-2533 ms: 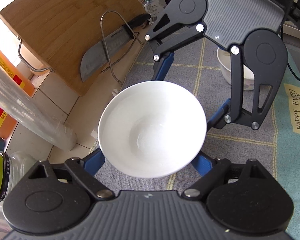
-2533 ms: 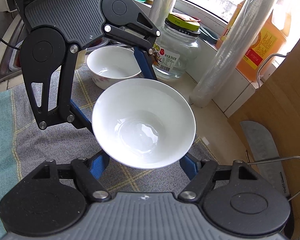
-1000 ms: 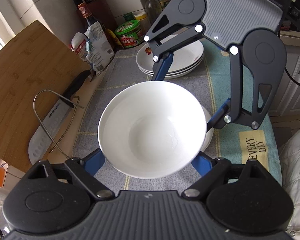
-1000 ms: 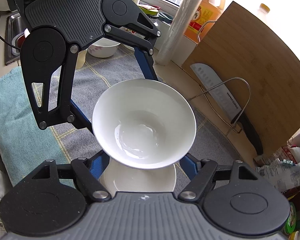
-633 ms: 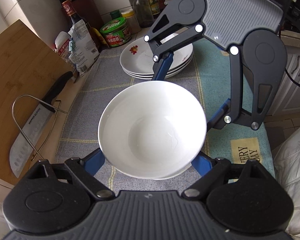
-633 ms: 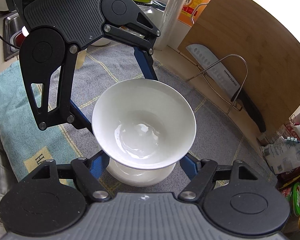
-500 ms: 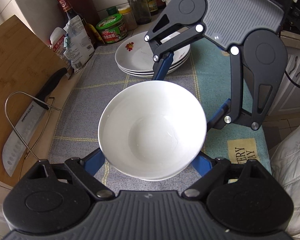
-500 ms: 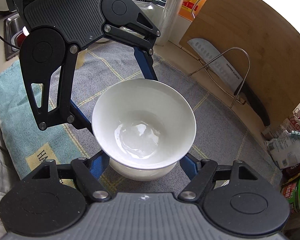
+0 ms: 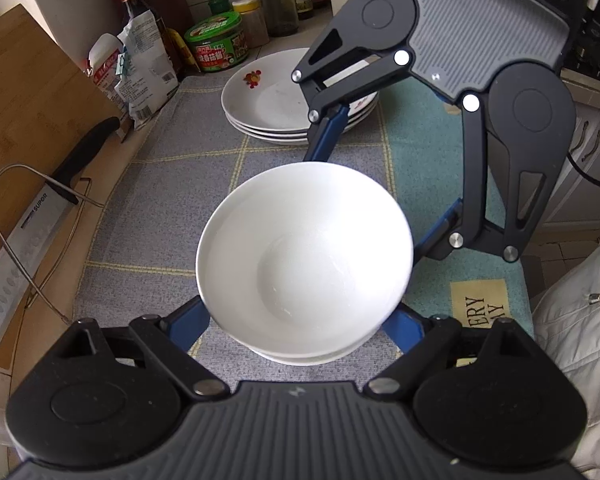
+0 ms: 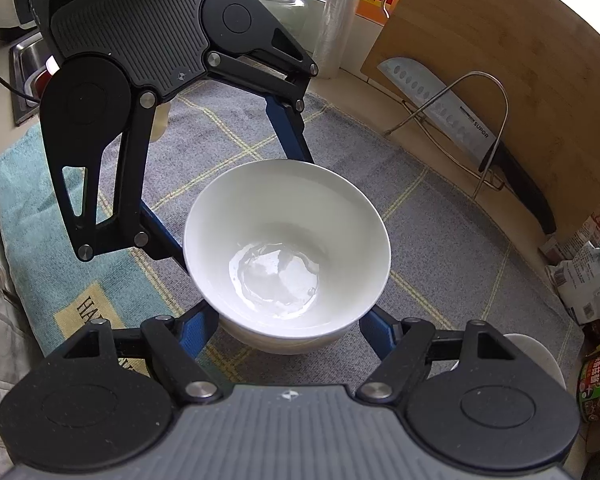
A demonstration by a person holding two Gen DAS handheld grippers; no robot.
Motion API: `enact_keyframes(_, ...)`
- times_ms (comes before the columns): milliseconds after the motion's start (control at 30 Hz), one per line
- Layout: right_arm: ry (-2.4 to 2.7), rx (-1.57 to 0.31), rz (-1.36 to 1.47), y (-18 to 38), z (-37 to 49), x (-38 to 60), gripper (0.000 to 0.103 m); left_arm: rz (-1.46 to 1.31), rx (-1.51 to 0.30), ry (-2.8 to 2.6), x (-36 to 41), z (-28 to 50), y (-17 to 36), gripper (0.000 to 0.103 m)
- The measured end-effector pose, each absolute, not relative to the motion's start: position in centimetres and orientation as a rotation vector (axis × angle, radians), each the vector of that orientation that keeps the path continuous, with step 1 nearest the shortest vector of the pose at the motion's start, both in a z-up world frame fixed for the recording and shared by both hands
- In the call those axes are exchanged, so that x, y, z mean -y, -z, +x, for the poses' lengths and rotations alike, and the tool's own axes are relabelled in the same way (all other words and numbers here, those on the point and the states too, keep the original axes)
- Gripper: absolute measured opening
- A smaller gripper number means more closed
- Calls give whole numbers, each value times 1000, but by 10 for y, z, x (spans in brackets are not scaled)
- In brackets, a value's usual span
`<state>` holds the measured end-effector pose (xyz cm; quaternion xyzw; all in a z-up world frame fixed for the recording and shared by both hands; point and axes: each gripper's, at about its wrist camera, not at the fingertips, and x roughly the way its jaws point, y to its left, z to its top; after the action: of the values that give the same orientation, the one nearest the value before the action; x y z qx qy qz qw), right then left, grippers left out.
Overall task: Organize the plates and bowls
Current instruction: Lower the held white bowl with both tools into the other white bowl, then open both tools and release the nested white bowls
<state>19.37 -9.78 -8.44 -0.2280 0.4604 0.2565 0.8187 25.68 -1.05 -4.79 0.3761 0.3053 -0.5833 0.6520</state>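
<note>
Over the grey checked cloth (image 9: pixel 152 184) on the counter, both grippers hold one white bowl (image 9: pixel 304 256) from opposite sides: the left gripper (image 9: pixel 300 320) has its blue fingers (image 9: pixel 188 322) spread fairly wide and pressed against the bowl's outer wall, and the right gripper (image 10: pixel 288 324) grips the same bowl (image 10: pixel 286 248) likewise, its fingers (image 10: pixel 198 330) part-open on the wall below the rim. Beneath the held bowl the rim of a second white bowl (image 9: pixel 300 356) shows, with the held one sitting low into it (whether the two actually touch cannot be told). A little water glistens in the held bowl's bottom in the right wrist view. Beyond the bowls a stack of white plates (image 9: pixel 272 100) with a red flower mark rests on the cloth, well apart from them. Off to the side a cleaver (image 9: pixel 28 240) leans in a wire rack (image 9: pixel 24 216) against a wooden cutting board (image 9: pixel 32 100), and a green-lidded tub (image 9: pixel 216 46) stands behind the plates among bottles.
</note>
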Motion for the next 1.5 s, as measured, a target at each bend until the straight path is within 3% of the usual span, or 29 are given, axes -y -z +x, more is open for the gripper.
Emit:
enact_keyframes(700,-568,-1020,-411,93,201,99,86,805,-792,1362,15,267,58,93)
enact_keyframes(800,-558,-1019,-423,96,200,98,91,806,-791,1359,14,266,61,93)
enact_keyframes(867,-536,-1000,-437,96,199,97,103,800,-782,1360,12,264,61,94)
enact_keyframes(1200,-505,-949,-422,85,190,96,103,723,-776,1296,-8,260,58,96)
enact_keyframes(1500,-409,-896,-302,77,188,101,103,491,-783,1042,-42,254,48,99)
